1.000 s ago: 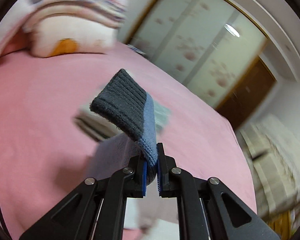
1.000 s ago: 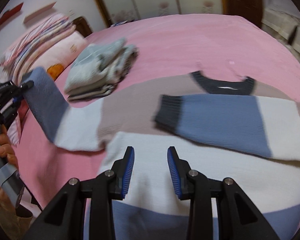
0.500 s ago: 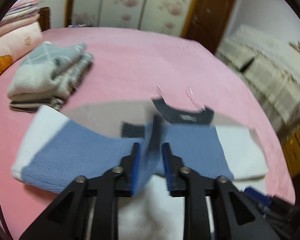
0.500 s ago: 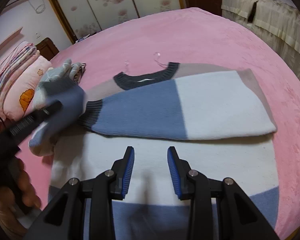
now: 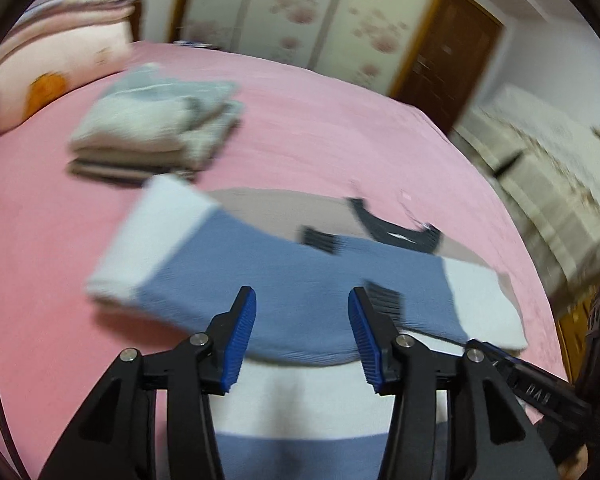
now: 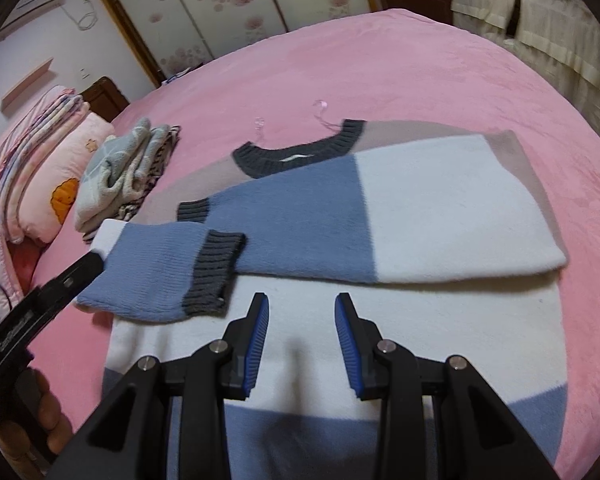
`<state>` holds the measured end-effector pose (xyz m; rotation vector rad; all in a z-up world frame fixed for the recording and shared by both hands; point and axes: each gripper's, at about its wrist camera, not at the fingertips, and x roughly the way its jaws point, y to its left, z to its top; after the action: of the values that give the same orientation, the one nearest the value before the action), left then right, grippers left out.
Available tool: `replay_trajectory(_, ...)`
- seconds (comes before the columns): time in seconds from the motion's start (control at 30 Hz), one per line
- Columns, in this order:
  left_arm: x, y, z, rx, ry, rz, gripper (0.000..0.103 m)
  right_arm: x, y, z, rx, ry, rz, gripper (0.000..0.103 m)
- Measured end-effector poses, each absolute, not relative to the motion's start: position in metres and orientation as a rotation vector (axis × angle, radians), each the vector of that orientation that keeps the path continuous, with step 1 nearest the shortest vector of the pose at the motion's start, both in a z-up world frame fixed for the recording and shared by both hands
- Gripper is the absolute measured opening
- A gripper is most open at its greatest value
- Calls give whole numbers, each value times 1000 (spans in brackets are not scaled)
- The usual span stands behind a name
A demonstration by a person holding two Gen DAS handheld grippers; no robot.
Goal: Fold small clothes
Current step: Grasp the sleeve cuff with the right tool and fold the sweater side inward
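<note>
Sweater: lies flat on the pink bed, dark collar toward the far side, body in bands of beige, white and blue
Right sleeve: folded across the chest, blue and white, its dark cuff near the sweater's left edge
Left sleeve: folded inward over the left edge of the body, its dark cuff overlapping the start of the right sleeve
Left gripper: jaws apart and just been opening, nothing between the pads; it hovers above the blue left sleeve, which lies free on the sweater; the left wrist view is blurred
Right gripper: jaws apart with nothing between them, held over the white band of the sweater, low in the view
Stack of clothes: folded grey and striped pieces on the bed, just beyond the sweater's left shoulder
Pillow: pink with an orange figure, at the left edge of the bed, folded bedding piled on it
Hand: a person's fingers around the handle of the left gripper, at the lower left of the right wrist view
</note>
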<state>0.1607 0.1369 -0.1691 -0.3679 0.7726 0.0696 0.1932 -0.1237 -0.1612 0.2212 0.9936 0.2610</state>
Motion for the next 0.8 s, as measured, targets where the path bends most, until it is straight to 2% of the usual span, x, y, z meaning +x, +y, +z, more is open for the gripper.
replay_trajectory(0.33,110,246,-222,-556,845,333,48,224,-83,-189,289,1103,395,35)
replay_trajectory(0.67,130,255,-248,-638,878,274,49,252,-57,-217,386,1175,457,34)
replay_trajectory(0.73,141,251,-251,-653,882,256,49,251,-48,-212,332,1164,480,13)
replay_trajectory(0.77,146,250,-251,-663,881,244,49,251,-45,-208,319,1159,499,8)
replay_trajectory(0.8,151,249,-253,-672,881,240,49,250,-44,-200,303,1137,508,8)
